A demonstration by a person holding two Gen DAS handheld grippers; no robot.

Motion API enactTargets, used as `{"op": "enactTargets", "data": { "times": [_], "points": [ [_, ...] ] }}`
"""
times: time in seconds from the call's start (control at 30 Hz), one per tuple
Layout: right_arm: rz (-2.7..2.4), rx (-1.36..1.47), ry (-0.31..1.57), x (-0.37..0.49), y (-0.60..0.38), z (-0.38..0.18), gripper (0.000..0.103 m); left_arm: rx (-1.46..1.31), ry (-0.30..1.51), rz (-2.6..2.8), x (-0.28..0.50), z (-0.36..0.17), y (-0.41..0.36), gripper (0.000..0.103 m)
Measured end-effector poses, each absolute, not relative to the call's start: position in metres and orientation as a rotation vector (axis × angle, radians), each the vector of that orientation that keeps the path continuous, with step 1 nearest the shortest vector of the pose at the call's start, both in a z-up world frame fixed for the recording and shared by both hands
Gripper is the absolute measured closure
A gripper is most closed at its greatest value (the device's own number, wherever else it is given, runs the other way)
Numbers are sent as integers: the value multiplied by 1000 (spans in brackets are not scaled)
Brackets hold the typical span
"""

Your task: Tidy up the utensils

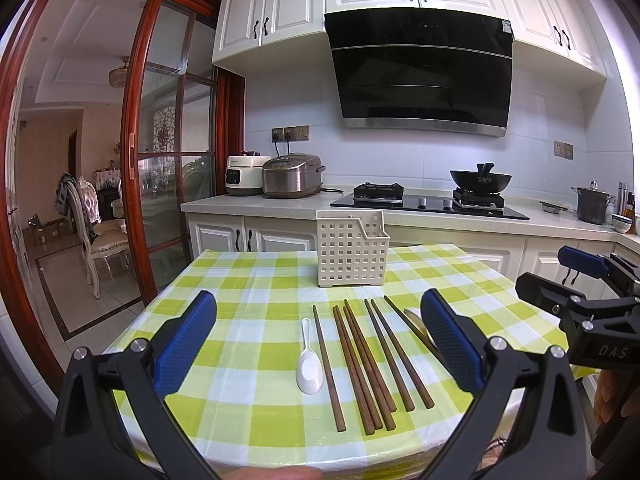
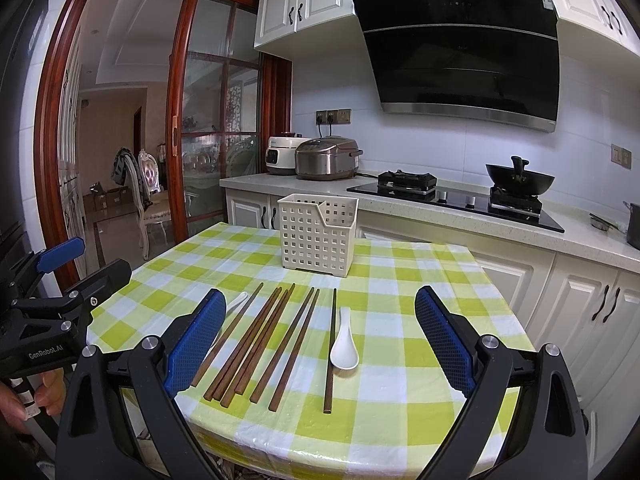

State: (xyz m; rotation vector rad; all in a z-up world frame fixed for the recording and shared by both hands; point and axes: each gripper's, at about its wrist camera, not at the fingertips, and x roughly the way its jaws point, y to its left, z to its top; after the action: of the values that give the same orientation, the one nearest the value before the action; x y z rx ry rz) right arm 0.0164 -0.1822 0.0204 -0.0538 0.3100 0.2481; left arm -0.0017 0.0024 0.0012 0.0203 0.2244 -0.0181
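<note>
Several brown wooden chopsticks (image 1: 362, 364) lie side by side on the green-checked tablecloth (image 1: 256, 280); they also show in the right wrist view (image 2: 260, 344). A white spoon (image 1: 309, 364) lies at their left, and a second white spoon (image 2: 344, 346) lies at their right, half hidden behind my finger in the left wrist view. A white perforated utensil basket (image 1: 352, 252) stands upright behind them, also in the right wrist view (image 2: 318, 234). My left gripper (image 1: 318, 344) is open and empty above the utensils. My right gripper (image 2: 316, 340) is open and empty too.
The table's near rounded edge (image 2: 360, 452) lies just below the grippers. Behind the table run a counter with two rice cookers (image 1: 276, 176), a gas hob with a wok (image 1: 480, 180) and a pot (image 1: 592, 204). A glass sliding door (image 1: 172, 160) is at the left.
</note>
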Motion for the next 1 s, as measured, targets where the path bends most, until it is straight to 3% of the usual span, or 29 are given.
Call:
{"op": "enactTargets", "data": {
  "times": [0.57,1.0],
  "points": [
    [248,-44,333,19,-183,9,14,6,253,-29,3,-5,3,4],
    [223,-22,501,69,-189,-31,14,-47,387,17,42,-32,26,4]
  ]
}}
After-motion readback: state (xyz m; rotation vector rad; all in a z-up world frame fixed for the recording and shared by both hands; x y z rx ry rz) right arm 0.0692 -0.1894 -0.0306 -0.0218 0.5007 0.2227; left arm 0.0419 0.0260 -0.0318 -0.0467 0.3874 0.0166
